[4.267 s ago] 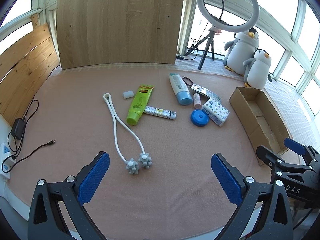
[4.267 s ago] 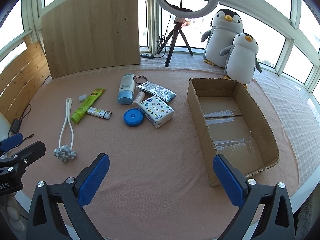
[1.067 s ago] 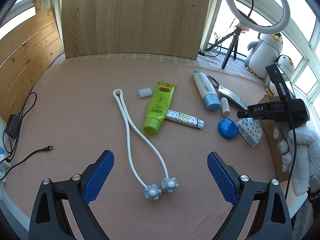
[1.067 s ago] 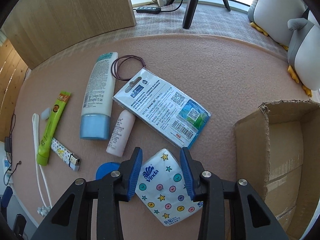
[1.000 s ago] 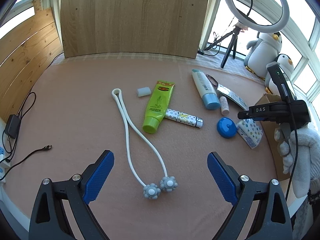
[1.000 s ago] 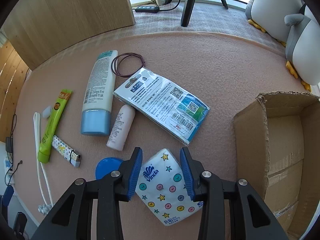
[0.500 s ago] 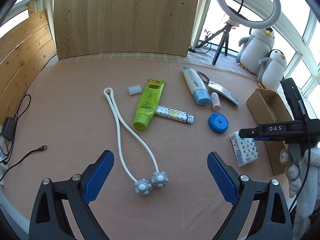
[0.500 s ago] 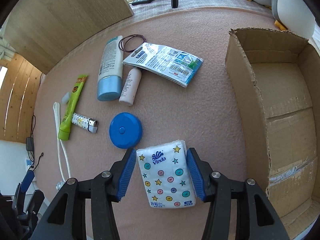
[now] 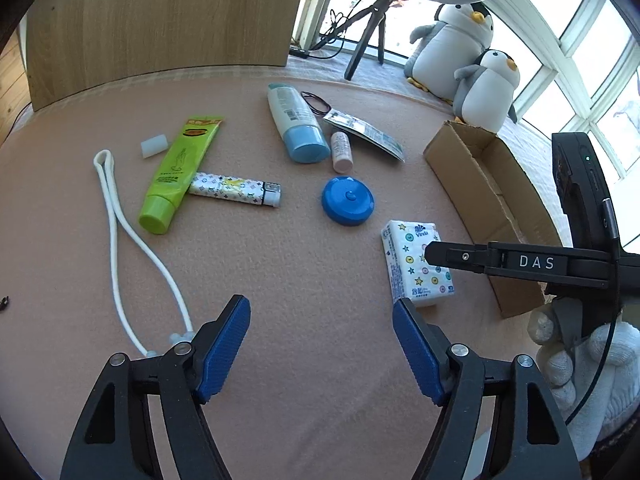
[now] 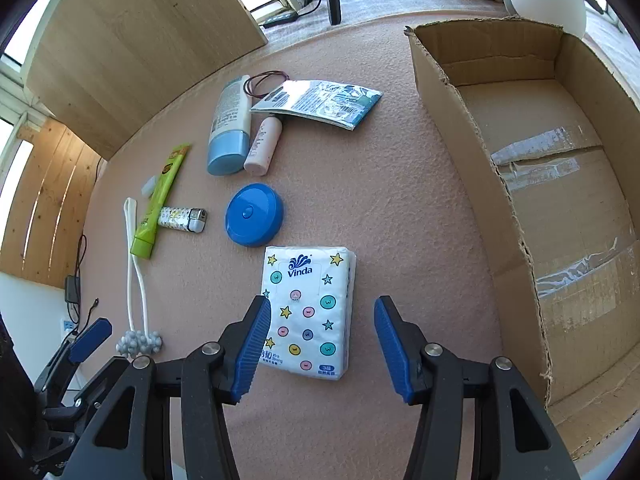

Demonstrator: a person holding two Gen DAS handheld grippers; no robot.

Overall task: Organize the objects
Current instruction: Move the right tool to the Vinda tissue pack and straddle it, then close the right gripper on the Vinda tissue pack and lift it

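A star-printed tissue pack [image 10: 308,304] lies flat on the pink cloth, just left of the open cardboard box [image 10: 560,208]. My right gripper [image 10: 322,348] hovers over its near end, open: the left pad overlaps the pack's edge and a gap shows at the right pad. From the left wrist, the pack [image 9: 412,256] lies under a right finger. My left gripper [image 9: 320,346] is over bare cloth with its jaws closing and nothing between them. The white massage roller [image 9: 116,236] runs to its left, its balls partly hidden behind the left finger.
Further back lie a blue disc [image 9: 348,206], a green tube [image 9: 180,168], a patterned lighter [image 9: 236,192], a blue-capped bottle [image 9: 296,124], a small pink bottle [image 9: 342,152], a flat packet [image 9: 364,132] and a white block [image 9: 154,146]. Two plush penguins [image 9: 452,40] stand behind the box.
The right gripper brought the tissue pack toward the box, widened its jaws, and the pack now rests free on the cloth. The left gripper moved right, tipped down, and its jaws narrowed.
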